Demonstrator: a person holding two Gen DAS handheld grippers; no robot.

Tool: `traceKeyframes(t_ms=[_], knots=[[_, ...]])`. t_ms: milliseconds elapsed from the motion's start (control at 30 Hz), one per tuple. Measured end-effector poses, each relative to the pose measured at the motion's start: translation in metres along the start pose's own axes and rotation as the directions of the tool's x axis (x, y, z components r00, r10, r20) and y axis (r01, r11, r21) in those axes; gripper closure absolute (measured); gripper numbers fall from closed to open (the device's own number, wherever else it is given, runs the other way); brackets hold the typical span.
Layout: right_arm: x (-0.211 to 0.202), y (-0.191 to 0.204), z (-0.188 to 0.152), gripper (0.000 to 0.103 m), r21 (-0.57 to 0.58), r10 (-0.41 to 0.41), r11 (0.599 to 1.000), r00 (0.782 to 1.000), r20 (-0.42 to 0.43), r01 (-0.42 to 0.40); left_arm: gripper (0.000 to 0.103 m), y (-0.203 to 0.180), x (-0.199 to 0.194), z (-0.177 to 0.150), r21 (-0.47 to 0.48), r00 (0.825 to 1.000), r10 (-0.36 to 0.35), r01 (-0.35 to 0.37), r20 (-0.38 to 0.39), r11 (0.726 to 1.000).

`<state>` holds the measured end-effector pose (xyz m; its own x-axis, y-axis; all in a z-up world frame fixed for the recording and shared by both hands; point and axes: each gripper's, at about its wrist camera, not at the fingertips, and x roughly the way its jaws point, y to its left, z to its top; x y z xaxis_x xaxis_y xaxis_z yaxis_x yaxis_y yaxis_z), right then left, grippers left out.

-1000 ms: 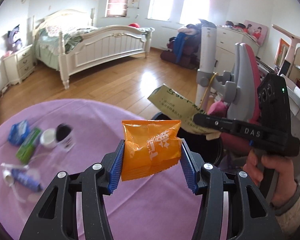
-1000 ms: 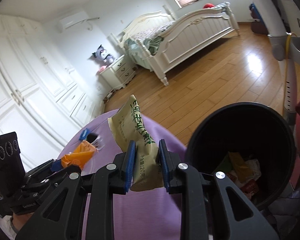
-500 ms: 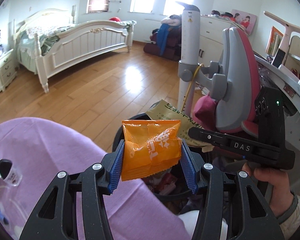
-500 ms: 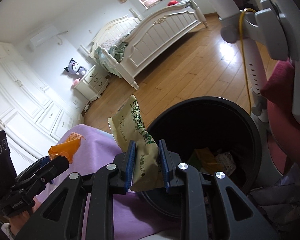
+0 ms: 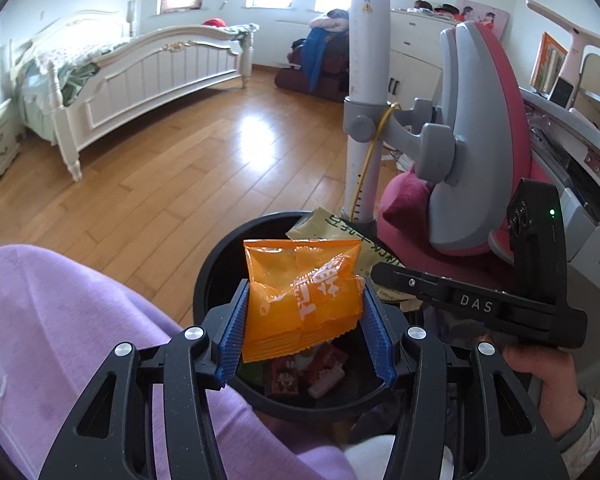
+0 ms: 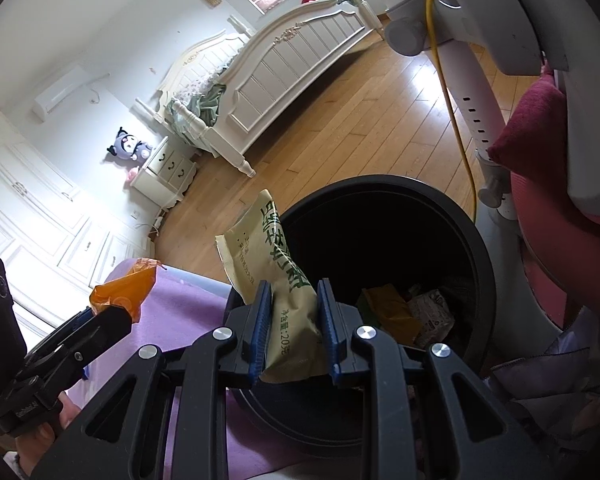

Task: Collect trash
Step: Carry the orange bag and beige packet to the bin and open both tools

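Left wrist view: the left gripper (image 5: 304,330) is clamped on an orange packet (image 5: 300,300), its blue pads (image 5: 232,340) pressing both side edges, and holds it above the open mouth of a black bin (image 5: 216,264). The bin stands on the wood floor just beside the purple table (image 5: 60,320); wrappers (image 5: 308,368) lie at its bottom. To the right, the right gripper (image 5: 384,270) reaches in over the far rim, gripping a tan packet (image 5: 340,232).

In the right wrist view, the right gripper (image 6: 294,320) has its pads (image 6: 260,328) closed narrowly on the tan packet (image 6: 280,272), which stands upright over the near rim of the bin (image 6: 476,248). The orange packet (image 6: 126,290) shows at left over the table (image 6: 188,304). A pink chair (image 6: 540,240) stands beside the bin.
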<state>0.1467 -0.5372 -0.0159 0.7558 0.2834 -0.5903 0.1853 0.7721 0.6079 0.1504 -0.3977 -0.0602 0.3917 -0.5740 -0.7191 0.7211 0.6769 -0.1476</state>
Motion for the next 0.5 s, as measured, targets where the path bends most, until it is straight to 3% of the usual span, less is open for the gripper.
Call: traceKeyframes(t_ms=[167, 200, 267, 500], knots=[[0.001, -0.01, 0.004, 0.071, 0.043, -0.009, 0.999, 1.0, -0.017, 0.01, 0.046, -0.003, 0.008, 0.004, 0.002, 1.0, 0.012, -0.012, -0.015, 1.0], [0.0, -0.012, 0.004, 0.056, 0.059, -0.018, 0.998, 1.0, -0.016, 0.019, 0.039, -0.004, 0.009, 0.005, 0.001, 1.0, 0.015, -0.015, -0.018, 1.0], [-0.006, -0.015, 0.003, 0.037, 0.088, -0.011, 0.996, 1.0, 0.004, 0.011, 0.031, -0.004, 0.007, 0.004, -0.004, 1.0, 0.02, -0.02, -0.017, 1.0], [-0.01, -0.004, 0.001, 0.037, 0.061, -0.008, 0.998, 1.0, -0.007, 0.008, 0.022, 0.001, -0.016, -0.002, -0.008, 0.998, 0.056, -0.056, 0.016, 0.998]])
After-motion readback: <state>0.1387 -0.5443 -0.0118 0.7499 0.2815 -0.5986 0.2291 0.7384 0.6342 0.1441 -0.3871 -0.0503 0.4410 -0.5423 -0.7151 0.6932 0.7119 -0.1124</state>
